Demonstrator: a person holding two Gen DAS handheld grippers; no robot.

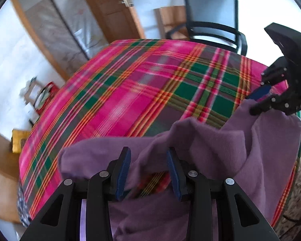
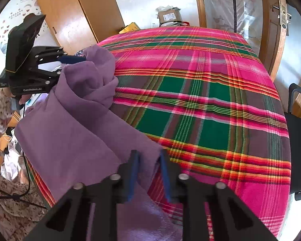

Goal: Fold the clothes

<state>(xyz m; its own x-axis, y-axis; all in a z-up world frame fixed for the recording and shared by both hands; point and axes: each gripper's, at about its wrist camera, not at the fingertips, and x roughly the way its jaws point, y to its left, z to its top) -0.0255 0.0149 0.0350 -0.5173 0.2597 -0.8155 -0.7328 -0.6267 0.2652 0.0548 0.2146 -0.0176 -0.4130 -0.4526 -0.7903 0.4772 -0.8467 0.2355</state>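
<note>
soft purple fleece garment bunched at the near edge of the pink-green plaid blanket, right gripper pinching a fold of it, left gripper jaws apart around hanging fleece, "GenRobot.AI" on the left gripper's body, black mesh chair beyond the blanket

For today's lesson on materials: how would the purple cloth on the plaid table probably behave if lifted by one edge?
The purple cloth would probably flop and drape, since it already sags in soft folds. Its fuzzy surface suggests it would grip rather than slip. It seems light, bunching loosely on the plaid table cover.
</note>
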